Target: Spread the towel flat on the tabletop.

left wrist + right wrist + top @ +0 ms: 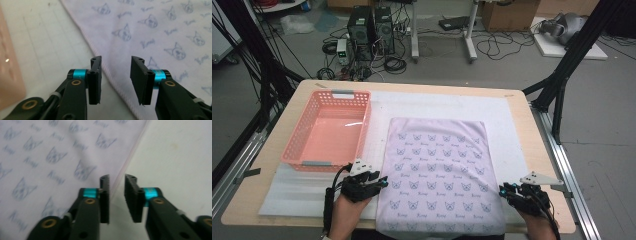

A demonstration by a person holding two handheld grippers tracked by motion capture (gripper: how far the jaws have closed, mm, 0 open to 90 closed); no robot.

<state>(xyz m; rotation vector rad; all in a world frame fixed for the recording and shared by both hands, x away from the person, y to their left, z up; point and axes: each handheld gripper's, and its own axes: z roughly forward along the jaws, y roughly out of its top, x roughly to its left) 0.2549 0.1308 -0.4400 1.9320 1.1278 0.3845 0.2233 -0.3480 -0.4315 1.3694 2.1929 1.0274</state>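
Observation:
A lilac cloth (437, 165) printed with small cat faces lies flat on a white mat (507, 130), its near edge reaching over the table's front. My left gripper (382, 181) is at the cloth's left edge near the front. In the left gripper view, the left gripper (116, 60) stands open above the hem of the cloth (155, 32), with nothing pinched. My right gripper (503, 190) is at the cloth's right edge. In the right gripper view, the right gripper (117, 178) is open, its jaws to either side of the hem of the cloth (50, 152) without pressing it.
An empty pink basket (329, 137) stands on the mat at the left, just beyond my left gripper; its blurred side (7, 75) shows in the left gripper view. Bare mat (180, 157) lies right of the cloth. Black frame posts flank the table.

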